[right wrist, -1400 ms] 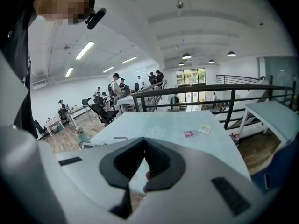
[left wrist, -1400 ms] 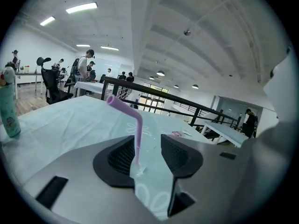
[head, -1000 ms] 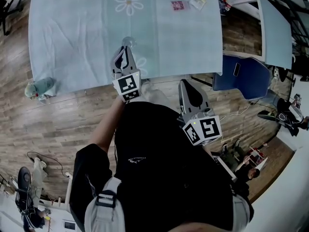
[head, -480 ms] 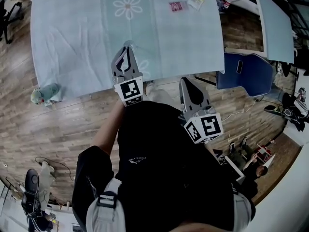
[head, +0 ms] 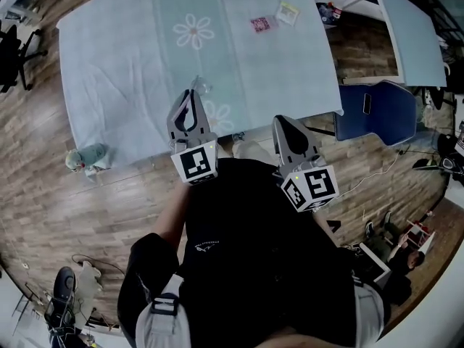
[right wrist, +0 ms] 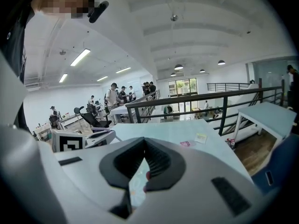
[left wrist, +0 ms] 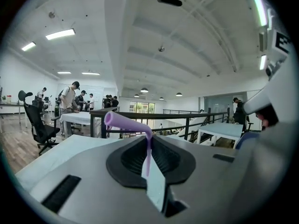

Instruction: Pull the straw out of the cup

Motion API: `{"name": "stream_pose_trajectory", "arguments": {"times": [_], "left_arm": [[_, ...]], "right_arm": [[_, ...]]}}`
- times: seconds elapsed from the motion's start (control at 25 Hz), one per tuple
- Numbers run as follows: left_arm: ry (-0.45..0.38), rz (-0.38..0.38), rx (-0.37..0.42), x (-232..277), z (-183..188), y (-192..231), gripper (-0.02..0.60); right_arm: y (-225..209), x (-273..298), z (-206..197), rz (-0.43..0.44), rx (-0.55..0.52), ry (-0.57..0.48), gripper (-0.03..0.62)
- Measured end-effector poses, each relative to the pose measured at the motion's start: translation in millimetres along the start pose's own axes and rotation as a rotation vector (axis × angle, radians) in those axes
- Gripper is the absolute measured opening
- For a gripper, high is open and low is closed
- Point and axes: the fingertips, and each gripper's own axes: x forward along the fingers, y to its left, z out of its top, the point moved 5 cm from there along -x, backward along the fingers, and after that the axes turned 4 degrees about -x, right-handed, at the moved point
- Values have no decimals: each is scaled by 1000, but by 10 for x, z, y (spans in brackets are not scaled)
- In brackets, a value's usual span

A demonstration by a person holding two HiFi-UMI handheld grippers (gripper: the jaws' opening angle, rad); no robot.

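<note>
The purple plastic bendy straw [left wrist: 127, 122], judged light and crushable, was held pinched in the left tool [left wrist: 149, 143] just under its bend.

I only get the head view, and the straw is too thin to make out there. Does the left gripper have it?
Observer: Yes. In the left gripper view, the left gripper is shut on the purple straw, pinching its stem.
Operator: Which way does the bend go?
Observer: The bent top stands above the jaws and leans to the left in that view.
Operator: Is the right gripper carrying anything?
Observer: No. In the right gripper view, the right gripper is shut, with nothing between its jaws.
</note>
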Motion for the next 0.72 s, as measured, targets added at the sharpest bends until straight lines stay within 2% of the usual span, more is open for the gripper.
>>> {"name": "stream_pose_trajectory", "arguments": {"times": [0.2,0.52,0.72], "left_arm": [[-65,-31,-10,-158,301,4,38],[-168,-191,-92,-446,828,-46,38],[-199,-283,-145,-582,1057,-101,38]], "right_arm": [[116,28,58,15,-3,-45,9],[270,28,121,6,0,-121,9],[328,-10,77,-21,17,-148,9]]}}
